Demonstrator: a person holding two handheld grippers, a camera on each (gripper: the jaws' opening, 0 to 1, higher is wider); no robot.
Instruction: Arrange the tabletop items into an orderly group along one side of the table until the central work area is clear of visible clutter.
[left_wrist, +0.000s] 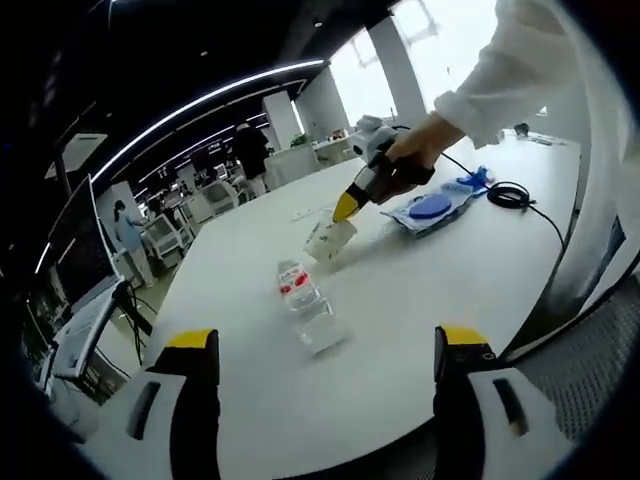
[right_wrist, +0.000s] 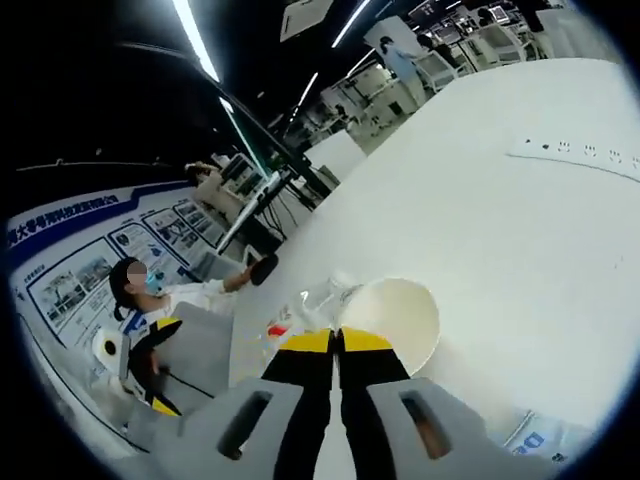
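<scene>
A white paper cup (left_wrist: 328, 240) stands tilted on the white table (left_wrist: 420, 290), and my right gripper (left_wrist: 347, 205) pinches its rim from above. In the right gripper view the jaws (right_wrist: 336, 343) are shut on the cup's rim, with the cup (right_wrist: 400, 318) opening toward the camera. A clear plastic bottle (left_wrist: 306, 303) with a red label lies on its side just ahead of my left gripper (left_wrist: 325, 340), which is wide open and holds nothing. The bottle (right_wrist: 285, 322) also lies left of the cup, with my left gripper (right_wrist: 160, 365) beyond it.
A blue-and-white packet (left_wrist: 432, 208) lies to the right of the cup, with a coiled black cable (left_wrist: 510, 195) and a small blue item (left_wrist: 476, 180) past it. A white power strip (right_wrist: 580, 155) lies far across the table. Chairs and desks stand beyond the table's edge.
</scene>
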